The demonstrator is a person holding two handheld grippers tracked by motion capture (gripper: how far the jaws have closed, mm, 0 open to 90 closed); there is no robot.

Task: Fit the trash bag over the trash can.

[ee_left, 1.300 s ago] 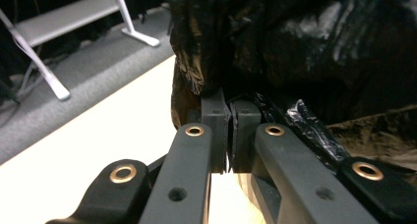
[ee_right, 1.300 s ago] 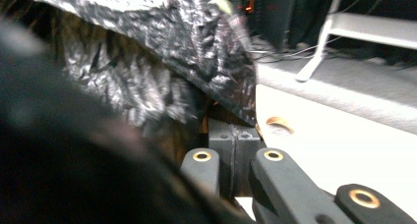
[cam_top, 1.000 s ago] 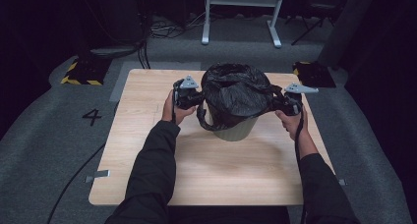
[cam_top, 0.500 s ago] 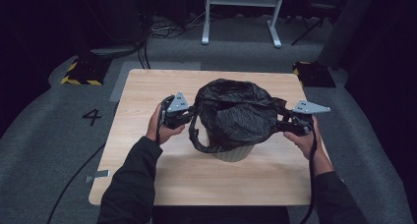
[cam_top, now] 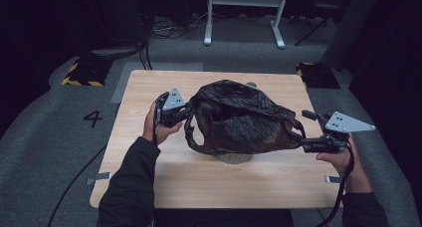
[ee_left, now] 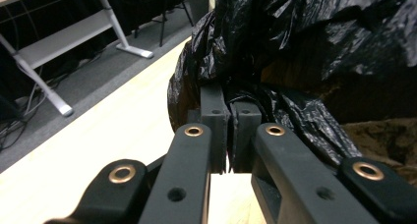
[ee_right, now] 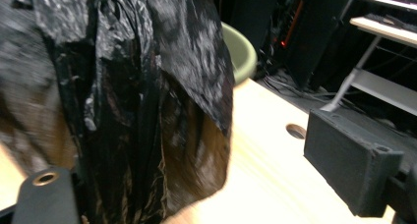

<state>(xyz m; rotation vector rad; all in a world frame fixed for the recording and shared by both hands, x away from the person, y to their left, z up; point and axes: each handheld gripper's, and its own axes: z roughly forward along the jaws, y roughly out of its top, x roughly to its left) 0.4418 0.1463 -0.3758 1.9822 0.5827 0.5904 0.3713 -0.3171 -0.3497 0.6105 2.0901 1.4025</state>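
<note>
High view: the black bag (cam_top: pixel 239 120) is stretched wide between the two claws, draped over a pale green bin (cam_top: pixel 234 157) on the desk (cam_top: pixel 199 182). The left claw (cam_top: pixel 185 112) is clenched on the bag's rim; the right claw (cam_top: pixel 306 130) sits at the opposite end of the bag.

Left gripper view: both jaws are pressed together on a fold of black plastic — the bag bulges just ahead and above.

Right gripper view: the jaws have just been opening and stand wide apart, released; the bag hangs against the left jaw, the bin's rim (ee_right: pixel 241 49) beyond it.
</note>
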